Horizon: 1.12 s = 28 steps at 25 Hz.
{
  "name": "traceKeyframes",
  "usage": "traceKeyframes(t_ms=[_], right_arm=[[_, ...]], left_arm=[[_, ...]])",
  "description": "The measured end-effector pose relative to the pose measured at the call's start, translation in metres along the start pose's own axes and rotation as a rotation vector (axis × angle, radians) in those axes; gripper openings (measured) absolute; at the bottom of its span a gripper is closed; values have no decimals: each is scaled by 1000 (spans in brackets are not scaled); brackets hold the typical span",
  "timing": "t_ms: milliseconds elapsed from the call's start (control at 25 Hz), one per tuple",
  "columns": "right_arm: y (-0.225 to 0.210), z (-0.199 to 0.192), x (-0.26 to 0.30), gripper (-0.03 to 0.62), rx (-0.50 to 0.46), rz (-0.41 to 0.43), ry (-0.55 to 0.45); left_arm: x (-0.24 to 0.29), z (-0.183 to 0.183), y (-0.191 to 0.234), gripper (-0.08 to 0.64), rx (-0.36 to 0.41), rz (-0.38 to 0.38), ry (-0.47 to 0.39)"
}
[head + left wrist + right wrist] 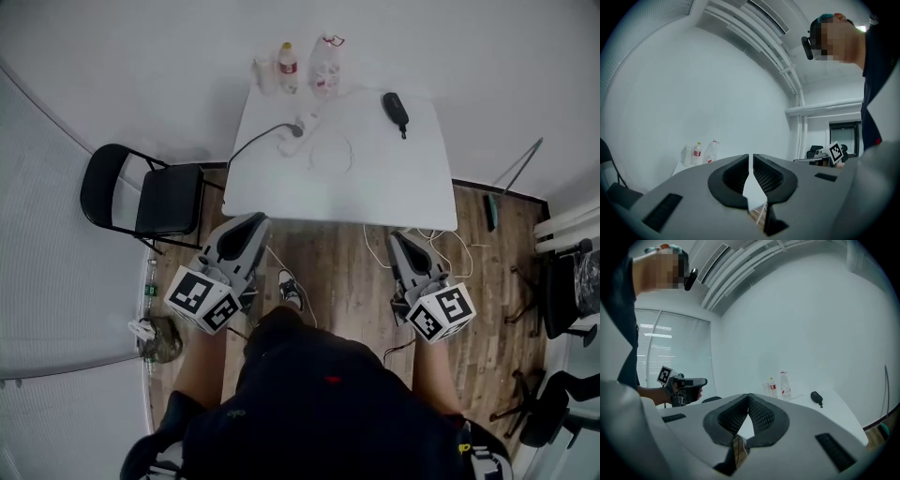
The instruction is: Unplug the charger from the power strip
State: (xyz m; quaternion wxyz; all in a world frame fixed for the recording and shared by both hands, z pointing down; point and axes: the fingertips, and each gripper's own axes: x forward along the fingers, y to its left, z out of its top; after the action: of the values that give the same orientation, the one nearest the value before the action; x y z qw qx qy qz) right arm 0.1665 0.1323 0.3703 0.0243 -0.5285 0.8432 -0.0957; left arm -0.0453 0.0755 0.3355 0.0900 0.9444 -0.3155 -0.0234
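While left tongs (255,218) sit closed | right tongs (396,237) closed | dark charger (294,131) on oblong power strip (307,120)

in the head view the charger (293,131) and the power strip (307,119) lie far off on the white surface (375,178), too small to show how the plug is seated; the black item (396,111) near the far right corner is too small to name; the labels on the bottles (288,64) cannot be read; a dark chair (562,291) is cut off by the right edge; in each gripper view the grey body of the left tool (751,157) or the right tool (748,395) hides the strip
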Motion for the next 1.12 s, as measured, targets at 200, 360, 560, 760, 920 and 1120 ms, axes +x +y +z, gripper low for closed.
traceKeyframes(t_ms=[200, 360, 560, 760, 920, 1120], right_arm=[[-24, 7, 72, 20, -15, 14, 37], [-40, 15, 140, 20, -18, 37, 58], [-49, 29, 219, 20, -32, 48, 62], [-57, 32, 264, 20, -44, 37, 71], [-77, 31, 279, 20, -35, 19, 87], [-112, 26, 309, 21, -52, 44, 113]], left_arm=[[39, 3, 62, 46, -19, 14, 5], [67, 6, 117, 46, -30, 25, 11], [91, 13, 178, 46, -35, 18, 38], [119, 16, 221, 46, -40, 0, 53], [141, 17, 234, 46, -40, -5, 62], [166, 8, 245, 46, -38, 42, 80]])
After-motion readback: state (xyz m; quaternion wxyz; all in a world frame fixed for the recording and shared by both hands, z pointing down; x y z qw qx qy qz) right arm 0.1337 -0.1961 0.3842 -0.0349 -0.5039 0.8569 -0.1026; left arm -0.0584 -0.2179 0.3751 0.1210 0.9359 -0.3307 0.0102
